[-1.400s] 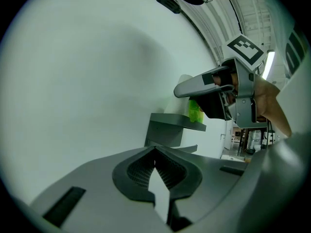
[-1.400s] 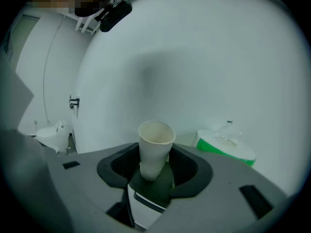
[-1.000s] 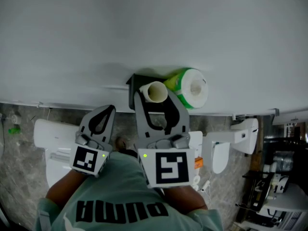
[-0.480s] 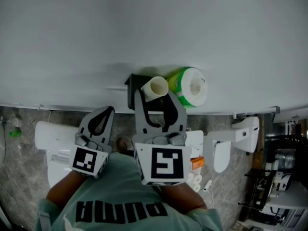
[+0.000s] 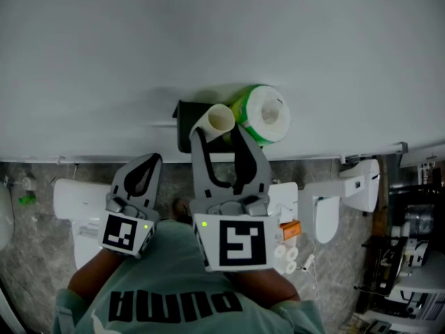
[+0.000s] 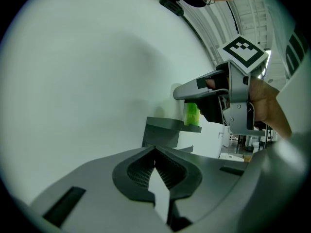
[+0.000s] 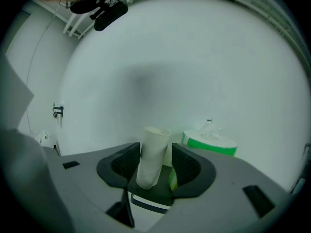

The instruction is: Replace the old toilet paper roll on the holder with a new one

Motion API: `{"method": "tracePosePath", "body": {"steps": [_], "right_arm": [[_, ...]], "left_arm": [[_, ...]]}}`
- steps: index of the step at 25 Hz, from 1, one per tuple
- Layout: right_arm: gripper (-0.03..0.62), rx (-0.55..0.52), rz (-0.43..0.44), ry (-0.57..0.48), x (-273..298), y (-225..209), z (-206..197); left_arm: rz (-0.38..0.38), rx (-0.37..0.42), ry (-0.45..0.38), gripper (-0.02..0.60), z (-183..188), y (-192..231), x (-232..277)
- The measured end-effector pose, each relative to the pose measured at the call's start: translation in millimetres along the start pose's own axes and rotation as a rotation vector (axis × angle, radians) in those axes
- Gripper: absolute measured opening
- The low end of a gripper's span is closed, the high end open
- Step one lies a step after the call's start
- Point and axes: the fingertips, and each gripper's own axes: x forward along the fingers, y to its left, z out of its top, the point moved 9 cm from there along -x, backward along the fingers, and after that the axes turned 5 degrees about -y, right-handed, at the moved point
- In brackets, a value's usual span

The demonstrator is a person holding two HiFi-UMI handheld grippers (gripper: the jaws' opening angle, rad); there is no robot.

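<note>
White, smooth wall (image 5: pixel 208 33) fills my head view, where my right gripper (image 5: pixel 219 127) grasps the bare cardboard tube (image 5: pixel 217 122) at the dark, boxy holder (image 5: pixel 184 127), beside the plump green-wrapped new roll (image 5: pixel 264 113). Left gripper view: my left gripper (image 6: pixel 155 152) is clenched, ribbed pads meeting on nothing. Right gripper view: the pale cylinder leans between ridged pads.

Your head camera looks steeply down over the left tool (image 5: pixel 155 157) and right tool (image 5: pixel 217 132) onto the dark holder (image 5: pixel 184 120) on the wall (image 5: pixel 222 47). Each tool camera looks along its own jaws, close to that wall, the right one past its gripped cardboard tube (image 7: pixel 151 154). All three views share the holder and the green-wrapped roll (image 5: pixel 268 113).
</note>
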Motion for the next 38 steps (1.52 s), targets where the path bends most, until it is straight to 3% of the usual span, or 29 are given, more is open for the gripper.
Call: {"method": "tracePosePath", "body": {"steps": [12, 20, 38], "right_arm": [[0.187, 0.090, 0.046, -0.087, -35.3, -7.4, 1.7], [0.186, 0.163, 0.062, -0.121, -63.4, -18.8, -22.3], [0.186, 0.283, 0.068, -0.112, -87.9, -63.5, -81.0]], "left_arm": [[-0.019, 0.048, 0.030, 0.005, 9.6, -24.9, -7.6], [-0.050, 0.067, 0.023, 0.005, 18.8, -51.4, -14.0], [-0.055, 0.224, 0.095, 0.005, 19.6, -92.6, 1.4]]}}
